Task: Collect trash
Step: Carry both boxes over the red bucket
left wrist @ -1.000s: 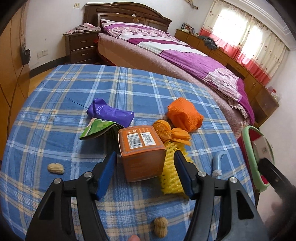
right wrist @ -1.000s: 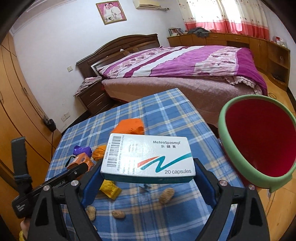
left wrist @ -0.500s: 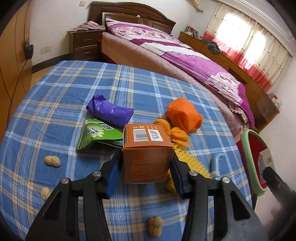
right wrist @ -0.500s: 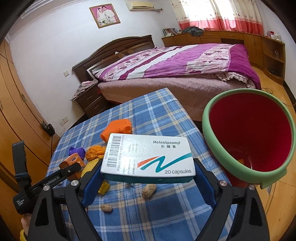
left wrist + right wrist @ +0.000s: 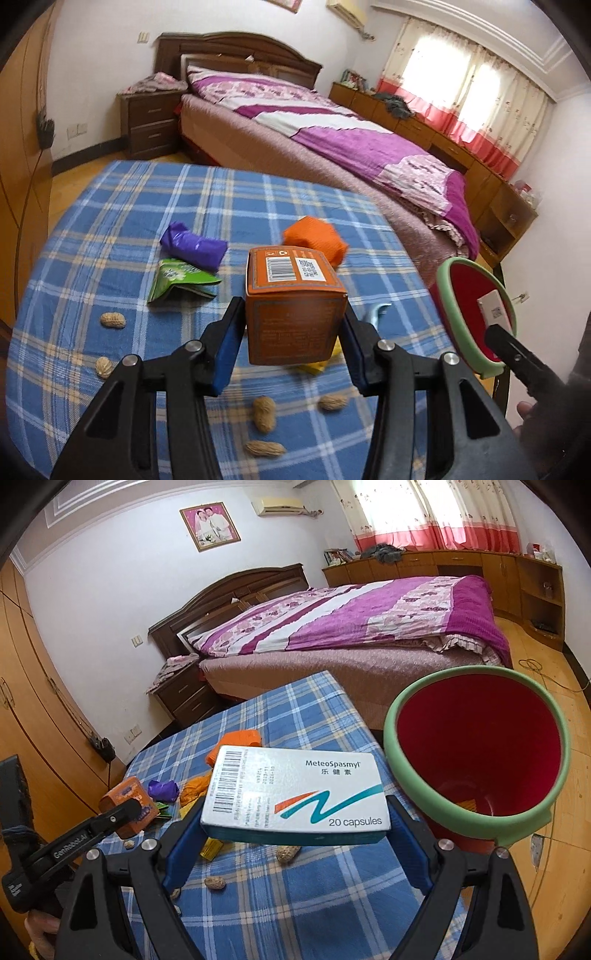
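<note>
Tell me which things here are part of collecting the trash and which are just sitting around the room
Part of the job:
orange box in the left gripper
white capsule box in the right gripper
red bin
purple wrapper, green packet, orange mesh, peanuts on the table

Just there:
bed
nightstand
framed photo
curtains

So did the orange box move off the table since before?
Yes. The orange box sat on the checked tablecloth beside the yellow foam net; now the left gripper clamps it and it has come up, hiding most of the net.
</note>
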Demonstrator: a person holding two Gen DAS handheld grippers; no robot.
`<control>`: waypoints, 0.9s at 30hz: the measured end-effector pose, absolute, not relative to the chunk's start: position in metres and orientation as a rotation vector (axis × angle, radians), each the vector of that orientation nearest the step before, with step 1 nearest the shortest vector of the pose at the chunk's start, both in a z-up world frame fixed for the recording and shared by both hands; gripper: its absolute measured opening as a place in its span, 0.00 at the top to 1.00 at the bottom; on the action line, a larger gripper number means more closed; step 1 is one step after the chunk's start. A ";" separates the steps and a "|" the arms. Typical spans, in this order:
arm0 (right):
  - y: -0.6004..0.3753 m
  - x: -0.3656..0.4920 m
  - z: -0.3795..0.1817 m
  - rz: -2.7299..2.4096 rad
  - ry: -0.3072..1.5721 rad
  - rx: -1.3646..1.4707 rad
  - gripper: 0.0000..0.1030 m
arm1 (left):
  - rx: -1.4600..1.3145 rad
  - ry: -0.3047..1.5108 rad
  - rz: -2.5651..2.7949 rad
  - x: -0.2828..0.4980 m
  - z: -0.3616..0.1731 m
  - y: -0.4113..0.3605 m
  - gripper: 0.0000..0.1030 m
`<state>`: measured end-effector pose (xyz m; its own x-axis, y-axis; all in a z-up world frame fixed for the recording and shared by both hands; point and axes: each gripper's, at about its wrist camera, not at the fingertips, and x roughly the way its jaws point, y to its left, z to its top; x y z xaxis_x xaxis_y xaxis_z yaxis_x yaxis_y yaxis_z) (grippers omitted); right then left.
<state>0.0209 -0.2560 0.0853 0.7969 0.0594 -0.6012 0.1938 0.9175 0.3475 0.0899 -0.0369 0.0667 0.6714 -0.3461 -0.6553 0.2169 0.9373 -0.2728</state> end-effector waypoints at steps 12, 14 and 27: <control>-0.288 -0.015 0.099 -0.140 0.589 0.420 0.11 | -0.125 0.738 -0.405 0.066 0.090 -0.076 0.51; -0.295 -0.019 0.102 -0.152 0.578 0.425 0.11 | -0.111 0.733 -0.419 0.064 0.093 -0.085 0.51; -0.337 -0.033 0.108 -0.232 0.545 0.445 0.11 | -0.042 0.730 -0.548 0.063 0.101 -0.151 0.51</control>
<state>-0.0332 -0.3369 0.1075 0.8324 -0.0956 -0.5458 0.3272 0.8798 0.3449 0.0626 -0.1512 0.1007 0.6116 -0.4889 -0.6220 0.4604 0.8593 -0.2227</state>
